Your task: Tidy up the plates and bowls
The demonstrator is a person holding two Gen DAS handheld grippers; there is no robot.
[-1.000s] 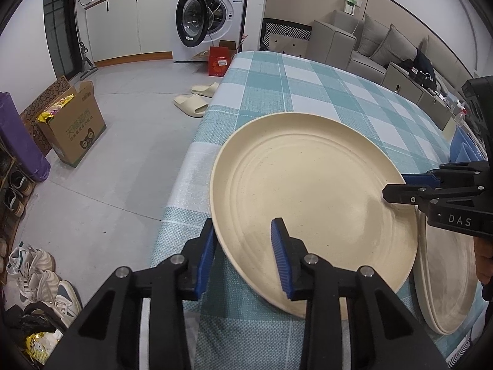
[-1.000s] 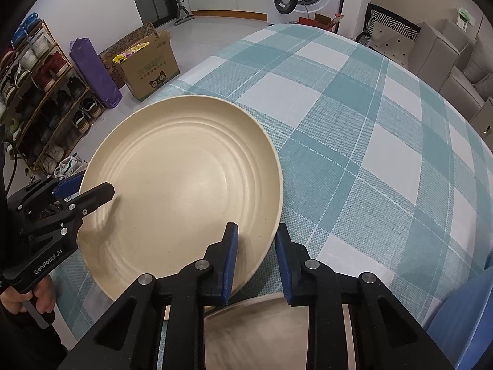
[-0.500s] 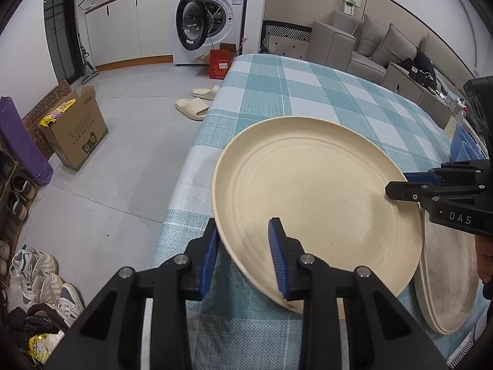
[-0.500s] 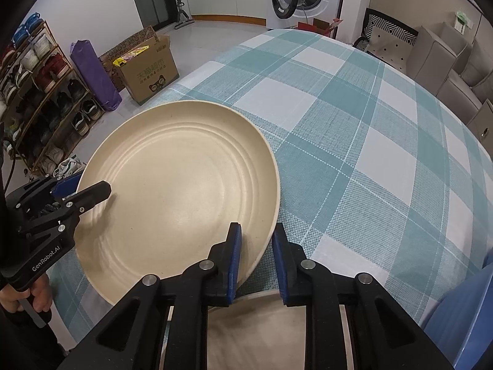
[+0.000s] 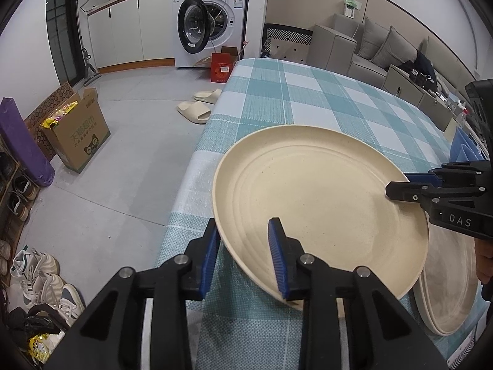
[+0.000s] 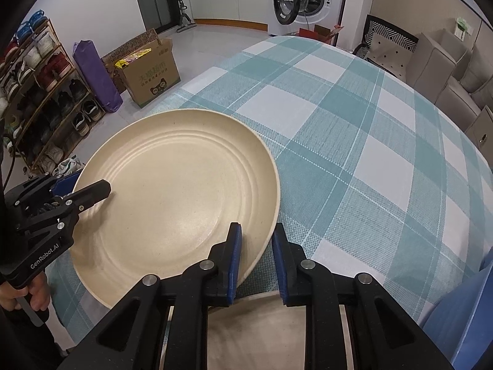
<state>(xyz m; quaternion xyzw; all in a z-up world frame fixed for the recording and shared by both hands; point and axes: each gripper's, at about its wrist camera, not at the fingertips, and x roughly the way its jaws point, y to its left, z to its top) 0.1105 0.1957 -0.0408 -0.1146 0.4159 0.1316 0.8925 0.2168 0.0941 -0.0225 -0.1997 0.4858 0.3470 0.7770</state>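
Both claws have just tightened on the cream plate point(image 5: 320, 203): left claw point(image 5: 246, 256) clamped on its near-left rim, right claw point(image 6: 255, 259) on the opposite rim. The plate tilts above the checked surface point(image 6: 354, 129), overlapping the plate stack point(image 5: 450, 293) at right, probably ready for stacking.

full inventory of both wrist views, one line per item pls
held plate: 1, cream, over the table's near corner, both grippers on its rim
plate stack: count unclear, cream, on the table under the held plate's right edge
tablecloth: 1, teal-white check, covers the table
blue object: 1, partly seen at right
washing machine: 1, white, door open, far wall
cardboard box: 1, brown, floor
slippers: 2, beige, floor
purple roll: 1, beside box
shoe rack: 1, left
sofa: grey, beyond table
left gripper: shut on plate rim
right gripper: shut on plate rim
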